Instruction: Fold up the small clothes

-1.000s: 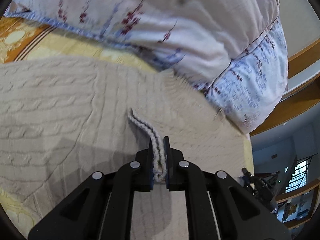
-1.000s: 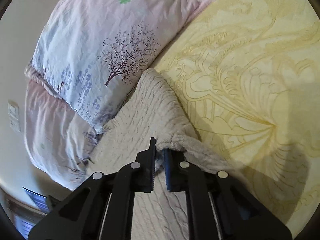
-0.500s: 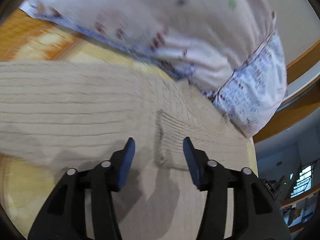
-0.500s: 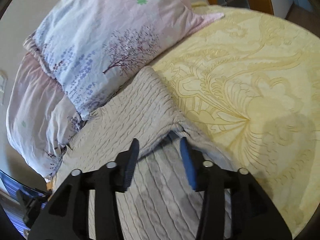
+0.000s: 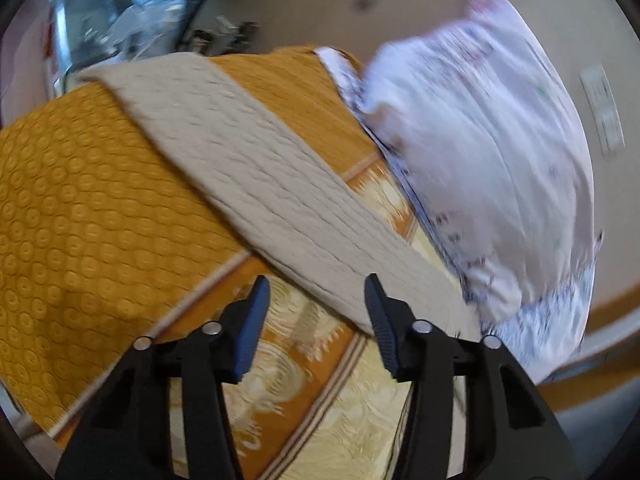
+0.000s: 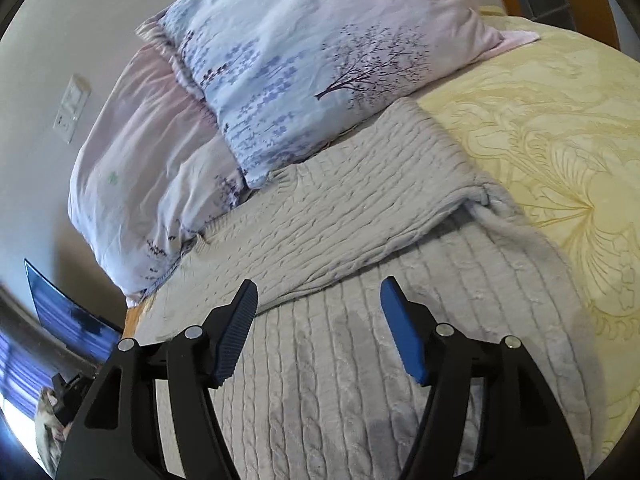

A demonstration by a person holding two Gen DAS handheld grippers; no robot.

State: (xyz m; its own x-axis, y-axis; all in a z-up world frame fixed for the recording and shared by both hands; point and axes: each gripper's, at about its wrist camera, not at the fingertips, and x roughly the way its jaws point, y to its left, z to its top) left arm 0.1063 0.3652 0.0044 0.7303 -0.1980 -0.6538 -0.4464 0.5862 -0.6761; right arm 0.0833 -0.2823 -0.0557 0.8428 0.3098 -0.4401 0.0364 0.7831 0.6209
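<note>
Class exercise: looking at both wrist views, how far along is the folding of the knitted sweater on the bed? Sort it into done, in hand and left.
Done: one part of the cable-knit sweater is folded over and lies flat on its lower layer.
In hand: nothing. The left gripper and right gripper have just been opening, jaws apart, no cloth between them.
Left: a long strip of the sweater is spread across the bedspread, so more folds seem needed.

The black two-finger left gripper (image 5: 316,312) hangs above an orange-and-yellow patterned bedspread (image 5: 88,216), jaws apart and just closing slightly, gripping nothing; a beige cable-knit garment (image 5: 276,192) lies diagonally beside a blurred floral pillow (image 5: 488,152).
</note>
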